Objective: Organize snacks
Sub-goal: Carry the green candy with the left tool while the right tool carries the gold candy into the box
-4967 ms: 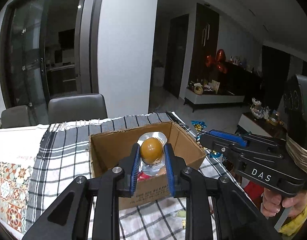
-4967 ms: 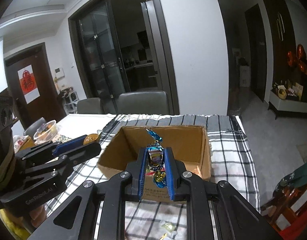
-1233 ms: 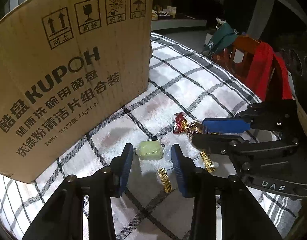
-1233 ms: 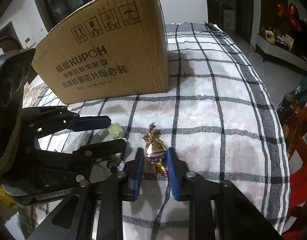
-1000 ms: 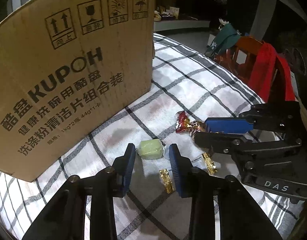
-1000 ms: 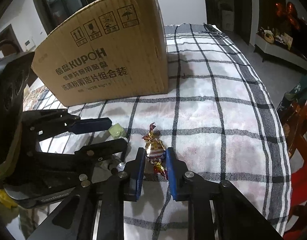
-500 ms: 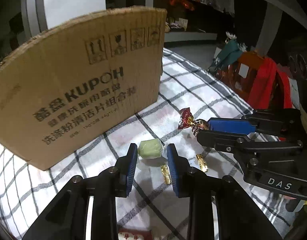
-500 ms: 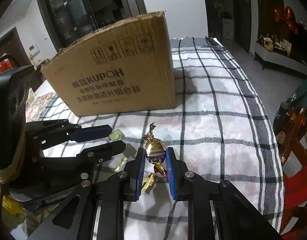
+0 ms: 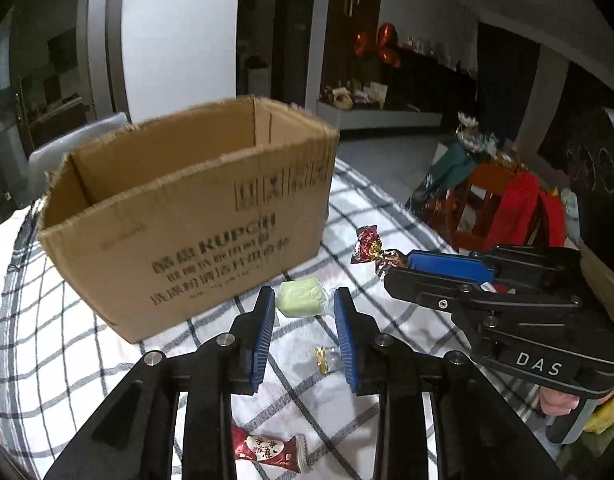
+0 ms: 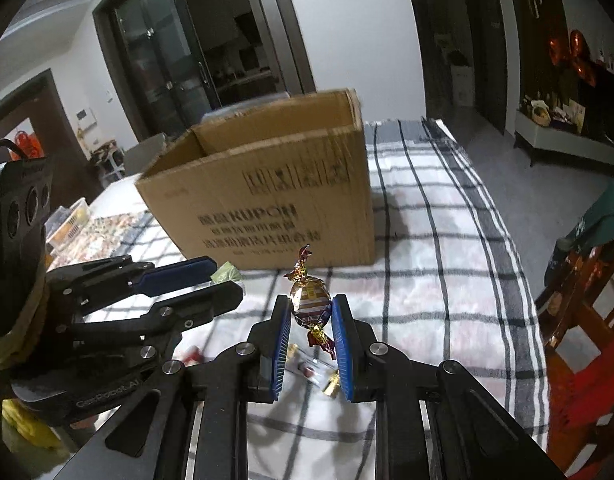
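Green candy (image 9: 301, 298) sits pinched tight in my left gripper (image 9: 305, 318); my right gripper (image 10: 309, 316) squeezes a striped candy (image 10: 310, 303). Both hang over the cloth. The open box (image 9: 187, 216) waits ahead, top higher, nearer my left.

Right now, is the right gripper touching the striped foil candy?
Touching. The right wrist view shows the right gripper with both blue pads pressed against the striped foil candy, lifted clear of the checked cloth.

Your two wrist cameras look forward and down along their own fingers, close above the checked tablecloth (image 9: 391, 216), both facing the cardboard box (image 9: 195, 216) just ahead; each view shares the box and shows the other gripper beside it.
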The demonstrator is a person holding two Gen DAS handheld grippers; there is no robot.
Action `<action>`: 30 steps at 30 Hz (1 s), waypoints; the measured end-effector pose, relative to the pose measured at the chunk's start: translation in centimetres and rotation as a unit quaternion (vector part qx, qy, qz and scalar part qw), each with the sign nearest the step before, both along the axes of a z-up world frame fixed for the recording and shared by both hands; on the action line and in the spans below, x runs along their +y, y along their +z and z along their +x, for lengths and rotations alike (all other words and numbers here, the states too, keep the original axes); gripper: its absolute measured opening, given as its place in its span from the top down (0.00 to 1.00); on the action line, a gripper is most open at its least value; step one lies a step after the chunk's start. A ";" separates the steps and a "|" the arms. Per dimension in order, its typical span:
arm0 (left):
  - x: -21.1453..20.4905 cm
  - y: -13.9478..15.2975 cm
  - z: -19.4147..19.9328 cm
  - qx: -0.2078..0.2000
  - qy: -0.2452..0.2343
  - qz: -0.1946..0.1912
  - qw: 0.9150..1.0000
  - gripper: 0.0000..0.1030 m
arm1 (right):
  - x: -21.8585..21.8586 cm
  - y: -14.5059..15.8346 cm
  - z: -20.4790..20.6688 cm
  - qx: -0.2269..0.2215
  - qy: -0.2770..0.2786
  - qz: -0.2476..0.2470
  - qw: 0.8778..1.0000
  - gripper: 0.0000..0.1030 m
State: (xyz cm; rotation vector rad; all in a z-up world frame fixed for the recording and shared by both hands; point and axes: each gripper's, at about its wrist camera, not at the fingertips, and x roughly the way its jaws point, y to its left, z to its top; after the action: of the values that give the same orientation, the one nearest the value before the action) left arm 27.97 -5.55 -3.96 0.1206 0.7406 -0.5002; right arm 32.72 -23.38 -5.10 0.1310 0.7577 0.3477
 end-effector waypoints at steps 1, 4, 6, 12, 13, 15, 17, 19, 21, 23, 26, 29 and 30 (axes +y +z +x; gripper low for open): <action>0.2 0.5 -0.1 -0.006 0.003 -0.003 1.000 0.71 | 0.1 0.4 -0.1 -0.005 0.001 0.001 1.000 0.78; 0.7 1.7 -0.3 -0.019 0.012 -0.012 1.000 0.71 | 0.4 2.0 -0.1 -0.024 0.000 0.004 1.000 0.78; 1.2 2.7 -0.1 -0.027 0.020 -0.018 0.999 0.71 | 0.6 2.8 -0.2 -0.035 -0.002 0.006 0.999 0.78; 2.6 5.0 0.5 -0.054 0.045 -0.025 0.997 0.71 | 1.4 5.2 0.5 -0.068 -0.002 0.015 0.998 0.78; 2.9 5.3 0.6 -0.059 0.049 -0.024 0.997 0.71 | 1.6 5.6 0.7 -0.072 0.000 0.015 0.997 0.78; 3.6 6.1 0.9 -0.066 0.058 -0.029 0.996 0.71 | 2.1 6.4 1.1 -0.082 0.004 0.014 0.997 0.78; 4.1 6.9 1.2 -0.075 0.065 -0.032 0.995 0.71 | 2.4 7.0 1.7 -0.088 0.007 0.017 0.996 0.78; 4.6 7.4 1.5 -0.082 0.071 -0.032 0.994 0.71 | 2.7 7.5 2.3 -0.093 0.010 0.019 0.995 0.78; 5.0 7.9 2.0 -0.088 0.076 -0.030 0.993 0.71 | 3.1 8.0 2.9 -0.098 0.014 0.018 0.995 0.78; 5.3 8.3 2.6 -0.092 0.081 -0.030 0.992 0.71 | 3.5 8.5 3.7 -0.103 0.017 0.016 0.994 0.78; 5.7 8.5 3.4 -0.094 0.086 -0.028 0.991 0.71 | 4.1 8.9 4.6 -0.105 0.023 0.010 0.994 0.78; 5.9 8.5 4.5 -0.095 0.090 -0.024 0.991 0.71 | 4.5 9.1 5.4 -0.103 0.026 0.010 0.994 0.78; 6.0 8.4 4.7 -0.095 0.092 -0.024 0.991 0.71 | 4.7 9.2 5.6 -0.102 0.027 0.010 0.994 0.78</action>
State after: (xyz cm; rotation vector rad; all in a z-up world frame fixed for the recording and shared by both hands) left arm 32.68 0.41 4.48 0.0540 0.5461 -0.3242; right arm 38.31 -18.70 4.11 0.0920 0.5561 0.4127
